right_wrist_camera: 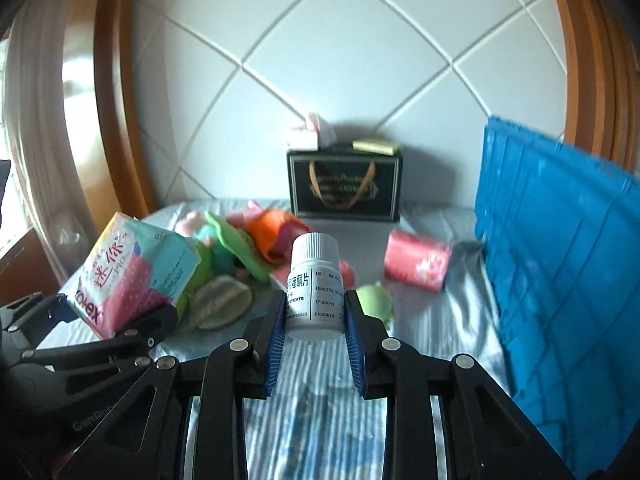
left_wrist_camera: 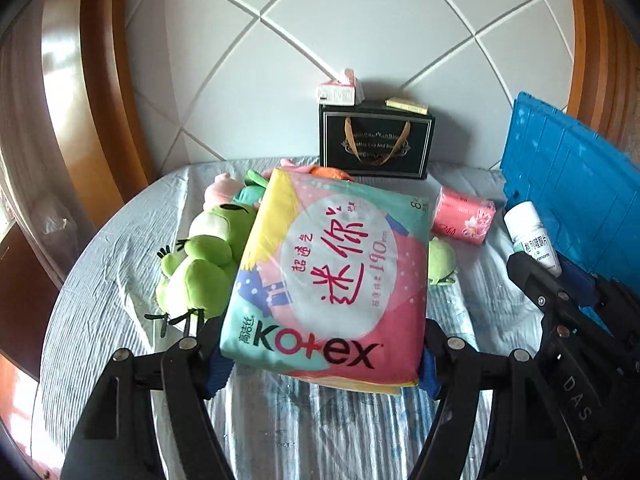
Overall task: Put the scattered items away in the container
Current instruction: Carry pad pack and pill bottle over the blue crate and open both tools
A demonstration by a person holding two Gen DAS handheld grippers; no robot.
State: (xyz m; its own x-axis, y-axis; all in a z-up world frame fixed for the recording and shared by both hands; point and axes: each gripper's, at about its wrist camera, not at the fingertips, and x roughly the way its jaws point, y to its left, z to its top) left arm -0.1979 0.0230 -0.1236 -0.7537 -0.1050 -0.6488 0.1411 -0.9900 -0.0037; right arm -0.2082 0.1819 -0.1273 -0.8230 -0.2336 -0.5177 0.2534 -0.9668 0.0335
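I've got both hands loaded. Left gripper (left_wrist_camera: pixel 320 364) is clamped on the Kotex pack (left_wrist_camera: pixel 332 276) by its lower edge, pack held up off the bedsheet (left_wrist_camera: pixel 100 280). It's soft, crinkly plastic, prob light and squashy; the film looks slick, so I'd judge a grip across the thick lower edge beats the corners, which would just fold. Right gripper (right_wrist_camera: pixel 316 332) is closed on the white pill bottle (right_wrist_camera: pixel 314 288), pads on the label sides, cap up. Rigid, light, smooth plastic — could twist or slip if squeezed too low, so mid-body hold seems right.

Blue crate (right_wrist_camera: pixel 560 280) is on the right, near the bottle; prob the container.

Readable text: "Kotex", big red Chinese chars, "190mm" and an "8" on the pack. Bottle shows "...renorm" plus Chinese print, too small for more. Black gift bag (left_wrist_camera: pixel 376 142) by the wall has gold script, approx "Coffee Cup And...", not fully legible.

Still loose on the sheet: green frog plush (left_wrist_camera: pixel 200 256), pink tissue pack (left_wrist_camera: pixel 462 216), other soft toys.
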